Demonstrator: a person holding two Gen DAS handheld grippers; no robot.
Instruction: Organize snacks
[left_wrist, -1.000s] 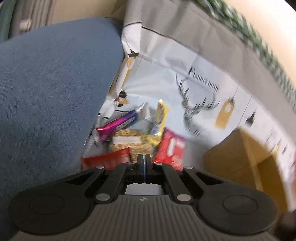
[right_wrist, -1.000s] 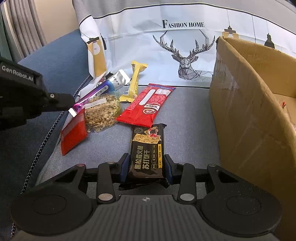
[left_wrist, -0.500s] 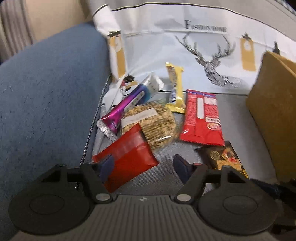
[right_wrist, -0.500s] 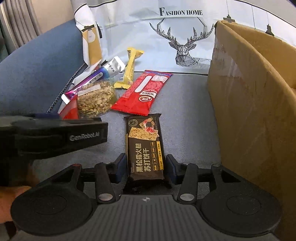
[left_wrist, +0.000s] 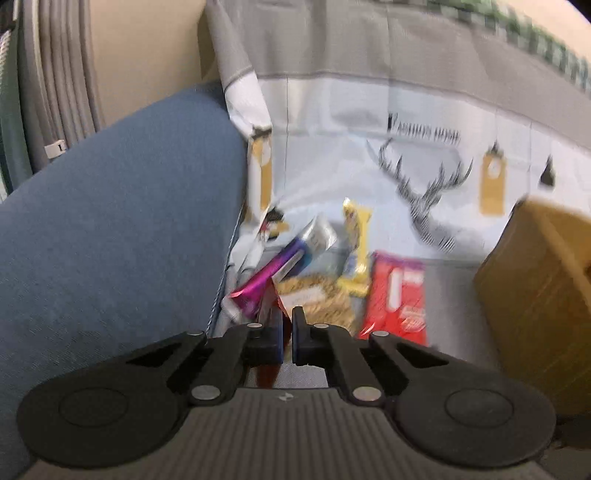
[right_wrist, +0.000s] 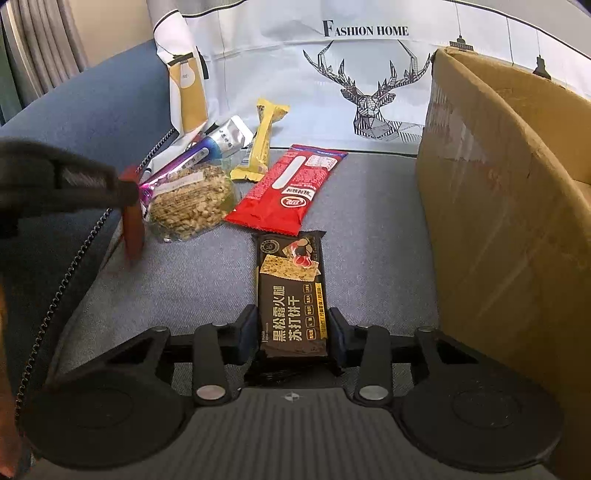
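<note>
Left tongs (left_wrist: 287, 326) have just been closing and now pinch a small red packet (right_wrist: 132, 221), which hangs edge-on and lifted at 9 o'clock in the right wrist view; in the left wrist view, blurred by motion, only a red sliver shows between the blue pads. Right tongs (right_wrist: 293, 330) stand part-way apart with a dark brown cracker pack (right_wrist: 291, 288) between the fingers (right_wrist: 246, 328); the pads sit right at its long edges, clamped on its near end. That pack is flat and oblong, printed with a seeded cracker, a red motif and large pale Chinese characters, with a yellow strip down its right edge.

Other snacks lie on the grey sofa seat (right_wrist: 369, 229) toward 11 o'clock: a long red wrapper (right_wrist: 288, 188) with a white oval panel and a round red-and-white logo, a clear bag of pale puffed grain cakes (right_wrist: 192, 203), a yellow bar (right_wrist: 260, 144) standing tilted, and a purple-and-silver tube-shaped pack (right_wrist: 199, 155). Behind them at 12 o'clock a white cover (right_wrist: 295, 74) bears a geometric deer head and the words "FASHION HOME". An open cardboard box (right_wrist: 498, 192) stands at 3 o'clock, with the blue armrest (right_wrist: 92, 99) at 10 o'clock.
</note>
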